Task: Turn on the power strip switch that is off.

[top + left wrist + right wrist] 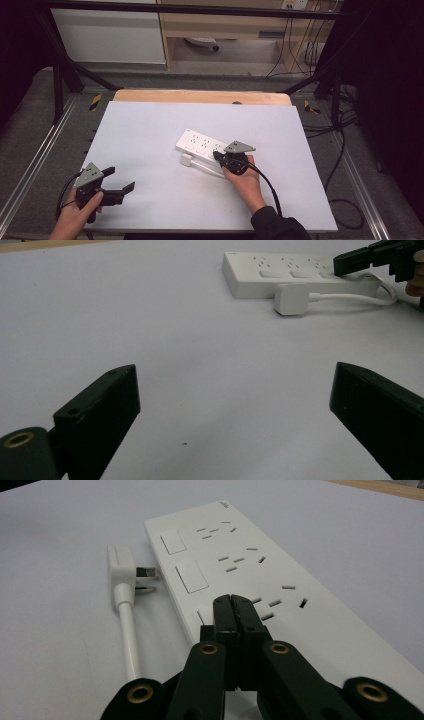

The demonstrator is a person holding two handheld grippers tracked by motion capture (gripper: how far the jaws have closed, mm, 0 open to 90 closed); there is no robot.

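Observation:
A white power strip point(202, 145) point(240, 555) lies at an angle right of the table's middle, with rocker switches and several sockets. Its white plug point(186, 160) point(121, 565) lies loose beside it, pins toward the strip, on a white cable point(129, 635). My right gripper point(217, 155) point(233, 602) is shut, tips pressed on the strip at its nearest switch, nothing between them. My left gripper point(120, 179) point(235, 385) stands open over bare table at the front left, far from the strip point(280, 277) and plug point(291, 299). The right gripper point(350, 262) shows there too.
The white table top point(150, 125) has a wooden strip point(200, 96) along its far edge. Metal frame rails point(45, 145) run down both sides, and black cables lie on the floor point(345, 150) at the right. Free surface lies between the two grippers.

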